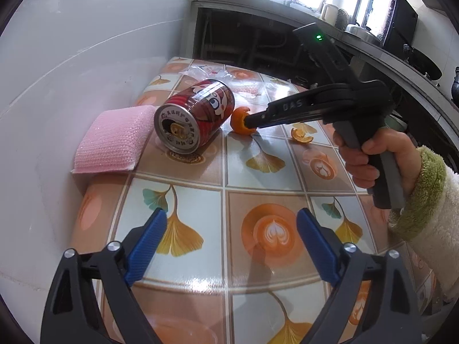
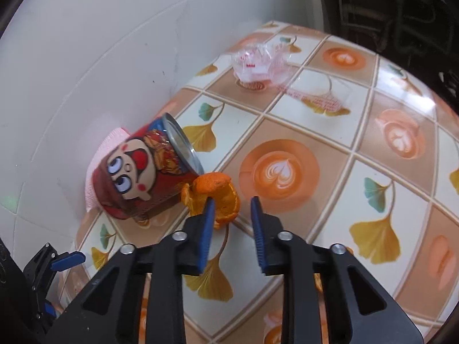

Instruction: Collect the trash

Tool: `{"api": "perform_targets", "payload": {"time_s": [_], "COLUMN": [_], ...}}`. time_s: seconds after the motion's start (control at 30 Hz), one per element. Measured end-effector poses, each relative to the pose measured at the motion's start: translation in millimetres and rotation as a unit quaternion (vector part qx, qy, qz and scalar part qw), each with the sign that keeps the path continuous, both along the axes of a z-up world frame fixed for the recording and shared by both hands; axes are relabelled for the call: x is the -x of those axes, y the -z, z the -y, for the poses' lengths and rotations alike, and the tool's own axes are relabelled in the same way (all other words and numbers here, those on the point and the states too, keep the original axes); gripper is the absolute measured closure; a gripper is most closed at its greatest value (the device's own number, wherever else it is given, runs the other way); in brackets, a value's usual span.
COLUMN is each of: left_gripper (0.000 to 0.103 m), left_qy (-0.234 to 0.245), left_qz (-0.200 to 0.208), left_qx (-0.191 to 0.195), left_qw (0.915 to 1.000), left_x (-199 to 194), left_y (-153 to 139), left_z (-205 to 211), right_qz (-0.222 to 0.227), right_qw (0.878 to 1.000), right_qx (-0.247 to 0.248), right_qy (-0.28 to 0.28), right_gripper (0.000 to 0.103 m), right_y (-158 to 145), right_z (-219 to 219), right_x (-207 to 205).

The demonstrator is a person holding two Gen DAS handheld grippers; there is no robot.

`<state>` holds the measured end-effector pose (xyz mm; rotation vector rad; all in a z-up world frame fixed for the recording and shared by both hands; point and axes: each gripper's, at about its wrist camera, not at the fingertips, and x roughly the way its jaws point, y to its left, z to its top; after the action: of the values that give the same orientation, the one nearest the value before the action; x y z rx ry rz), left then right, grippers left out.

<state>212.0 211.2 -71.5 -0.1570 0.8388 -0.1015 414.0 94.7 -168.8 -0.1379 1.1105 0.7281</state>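
**Right gripper at the peel by the can**

The right gripper (image 2: 233,200) points down at 1 orange peel (image 2: 219,185) lying on the table (image 2: 315,132), touching a tipped red can (image 2: 137,172). Its fingers stand narrowly apart: 1 pad touches the peel, the other is clear. The left gripper (image 1: 231,213) hovers with its fingers spread wide, nothing between them. A 2nd peel (image 1: 301,137) lies nearby.

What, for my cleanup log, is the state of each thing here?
Can: on its side, opened.
Big peel: against can, unclamped.
Small peel: lying loose.
Wrapper: crumpled.
Left gripper: open, empty.
Right gripper: narrowly open at big peel.
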Motion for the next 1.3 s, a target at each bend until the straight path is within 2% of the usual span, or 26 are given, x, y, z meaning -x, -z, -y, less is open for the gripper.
{"api": "perform_targets", "payload": {"time_s": [0.1,0.2,0.4,0.67,0.77,0.8,0.87,0.9,1.0,1.13,1.2,1.3], "left_gripper": [0.021,0.024,0.032,0.045,0.047,0.047,0.047,0.047,0.047,0.046,0.043,0.040], "left_qy": [0.002,0.002,0.003,0.016,0.021,0.023,0.025,0.025,0.026,0.034,0.040,0.056], "left_qz": [-0.001,-0.001,0.000,-0.003,0.000,0.002,0.003,0.004,0.004,0.015,0.013,0.015], "left_qx": [-0.001,0.000,0.010,0.039,0.046,0.045,0.043,0.042,0.027,0.000,-0.006,-0.006], "left_qw": [1.0000,1.0000,1.0000,0.9991,0.9987,0.9987,0.9988,0.9988,0.9993,0.9993,0.9991,0.9983], "left_x": [-4,-6,-7,-14,-19,-19,-18,-19,-14,-12,-16,-23], "left_y": [1,2,1,6,4,3,2,1,-3,-9,-10,-15], "left_z": [1,3,2,5,6,7,9,9,11,17,21,31], "right_qz": [-0.002,-0.005,-0.017,-0.069,-0.078,-0.078,-0.050,-0.043,-0.029,-0.012,-0.013,-0.016], "right_qw": [1.000,1.000,1.000,0.997,0.997,0.996,0.997,0.997,0.996,0.995,0.995,0.995], "right_qx": [-0.005,-0.013,-0.018,-0.022,-0.019,-0.025,-0.038,-0.043,-0.061,-0.048,-0.033,-0.018], "right_qy": [-0.002,-0.001,-0.005,0.019,0.020,0.021,0.034,0.038,0.060,0.089,0.095,0.096], "right_gripper": [0.096,0.099,0.100,0.100,0.088,0.071,0.052,0.051,0.051,0.054,0.062,0.070], "right_y": [2,2,-6,-13,-15,-18,-31,-35,-42,-34,-24,-12], "right_z": [0,1,22,85,98,101,110,112,117,116,111,106], "right_x": [-2,0,20,78,89,89,84,81,60,28,17,14]}}
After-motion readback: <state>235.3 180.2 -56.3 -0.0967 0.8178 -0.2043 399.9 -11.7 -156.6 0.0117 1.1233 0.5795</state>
